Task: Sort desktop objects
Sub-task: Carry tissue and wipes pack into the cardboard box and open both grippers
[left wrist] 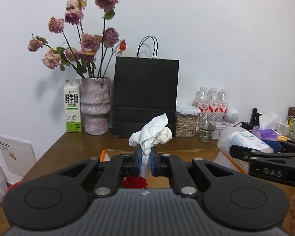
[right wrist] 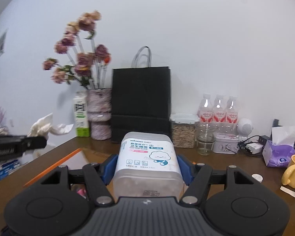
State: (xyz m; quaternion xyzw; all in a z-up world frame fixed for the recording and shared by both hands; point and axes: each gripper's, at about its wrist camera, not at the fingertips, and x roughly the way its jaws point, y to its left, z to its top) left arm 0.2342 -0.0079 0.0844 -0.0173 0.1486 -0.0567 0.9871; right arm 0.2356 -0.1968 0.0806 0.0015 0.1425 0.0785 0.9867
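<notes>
Pinched tight low in the frame by the left gripper (left wrist: 146, 162), the crumpled tissue (left wrist: 151, 134) looks soft and light, while the right gripper (right wrist: 147, 169) squeezes a stiff cotton swab box (right wrist: 147, 161) by its sides.

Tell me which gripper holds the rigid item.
The right gripper: its fingers clamp a translucent plastic cotton-swab box. The left gripper pinches a crumpled white tissue.

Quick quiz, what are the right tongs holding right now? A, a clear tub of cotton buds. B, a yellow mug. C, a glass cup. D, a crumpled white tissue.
A: the right tongs are shut on the clear tub of cotton buds, blue pads pressing both its sides; the crumpled tissue is in the left tongs.
</notes>
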